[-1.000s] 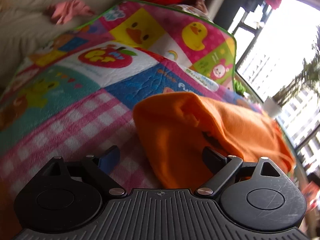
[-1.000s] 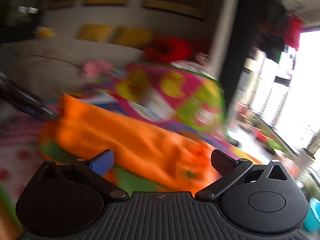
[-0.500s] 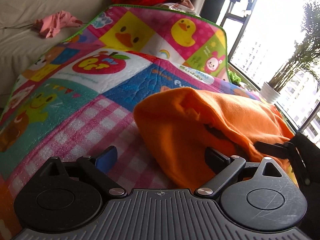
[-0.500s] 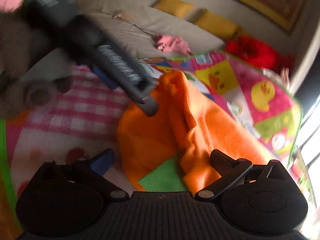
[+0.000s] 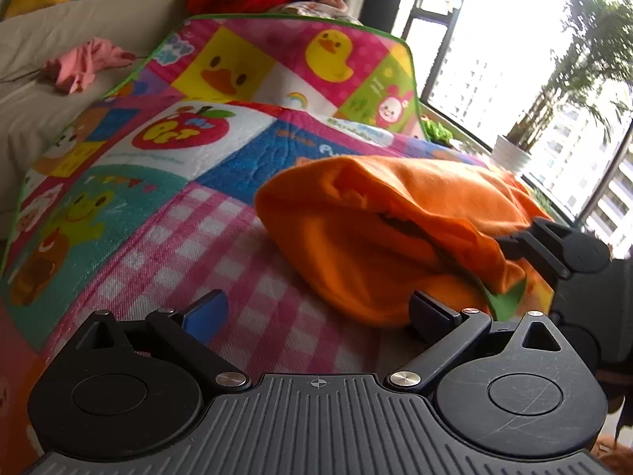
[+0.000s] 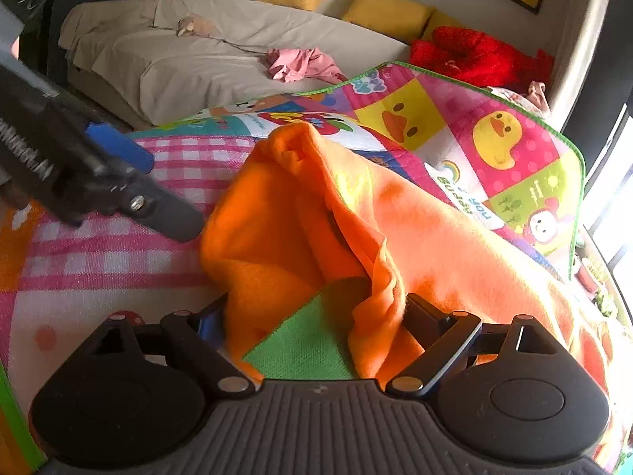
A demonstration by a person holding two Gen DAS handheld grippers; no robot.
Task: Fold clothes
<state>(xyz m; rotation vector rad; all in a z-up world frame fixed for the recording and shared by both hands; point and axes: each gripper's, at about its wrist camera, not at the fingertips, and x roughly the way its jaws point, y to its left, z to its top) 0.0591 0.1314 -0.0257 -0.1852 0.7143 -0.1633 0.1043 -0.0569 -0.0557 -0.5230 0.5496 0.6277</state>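
The orange garment [image 6: 300, 213] is lying bunched on the cartoon-print play mat [image 5: 245, 79], its upper layer flopped over in loose ridges so that a green patch of the mat is showing through at the garment's near edge in the right wrist view. In that view it is filling the centre and running off toward 4 o'clock; in the left wrist view it is sitting from the centre toward 3 o'clock.

The right gripper [image 6: 312, 316] is sitting low over the near edge, and its fingers [image 6: 425, 314] are standing wide, having just been closing a little, with a hanging fold of orange fabric between them but not pinched. The left gripper [image 5: 316, 308] is hovering at the garment's end, its fingers [image 5: 429, 310] spread wide after opening further; the black finger is touching or just beside the cloth, the blue one is over bare checked mat, and nothing is held.

Judging from this, the step in hand is taking hold of the garment's edge, with the folding proper not yet begun. The next move probably calls for the right fingers to close on a single clean layer at the edge and for the left to find a matching corner, so the cloth can be drawn flat. A pink garment [image 6: 300, 63] is waiting on the beige sofa [image 6: 190, 59] at 12 o'clock
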